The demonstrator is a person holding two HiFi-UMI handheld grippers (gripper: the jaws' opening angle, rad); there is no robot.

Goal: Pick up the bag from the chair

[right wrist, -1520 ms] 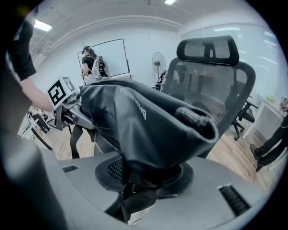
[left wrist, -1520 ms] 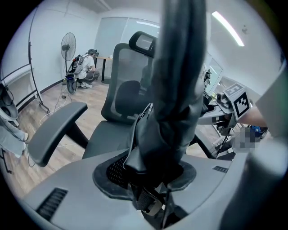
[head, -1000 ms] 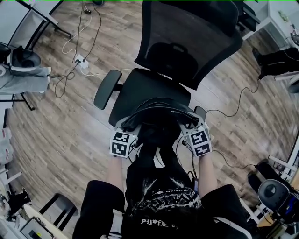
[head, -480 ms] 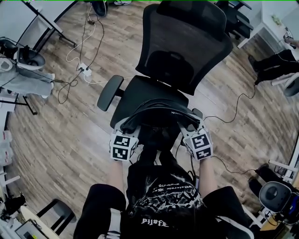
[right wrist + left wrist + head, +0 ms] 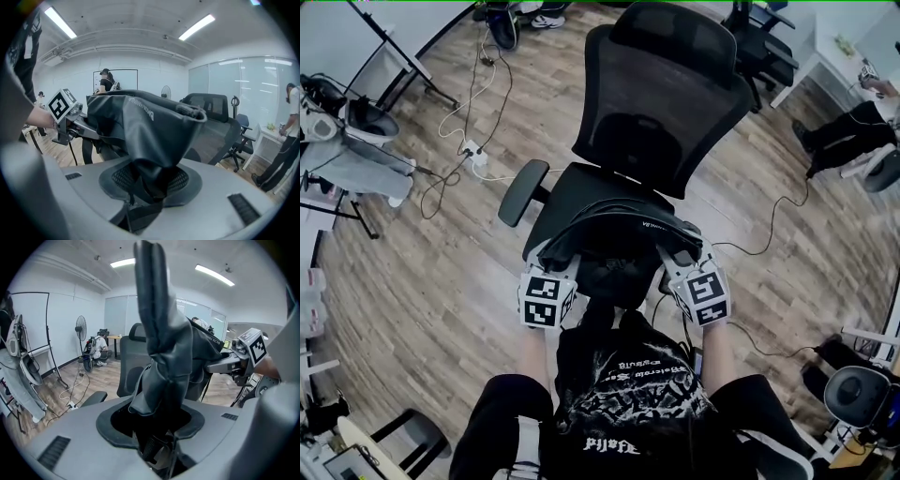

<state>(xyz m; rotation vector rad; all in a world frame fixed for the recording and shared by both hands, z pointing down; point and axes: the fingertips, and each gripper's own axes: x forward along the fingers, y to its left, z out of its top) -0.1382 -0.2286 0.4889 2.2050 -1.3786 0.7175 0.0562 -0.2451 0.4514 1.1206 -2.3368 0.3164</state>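
**Bag gripped at both ends, above the front of the chair seat**

Chair (image 5: 666, 103): an office type with a tall open-mesh backrest, a padded dark seat and a smooth moulded armrest (image 5: 522, 187). It stands on a wood-plank floor (image 5: 441, 281), facing the person, so the seat front is the near edge and both arms reach it evenly.

Bag (image 5: 623, 230): black, soft and limp, with a faintly glossy skin like coated fabric or leatherette and a line of pale print along its top. It spans the seat front between the two grippers. No view shows whether its underside is clear of the cushion.

Left gripper (image 5: 157, 427): jaws clenched on a bunched fold of the bag. The material rises from them in a tall creased ridge.

Right gripper (image 5: 145, 187): jaws pinched tight on the opposite end, where the fabric funnels down to a narrow neck between them.

Judgement: gripping both ends probably shares the load and keeps the slack body from folding or swinging.
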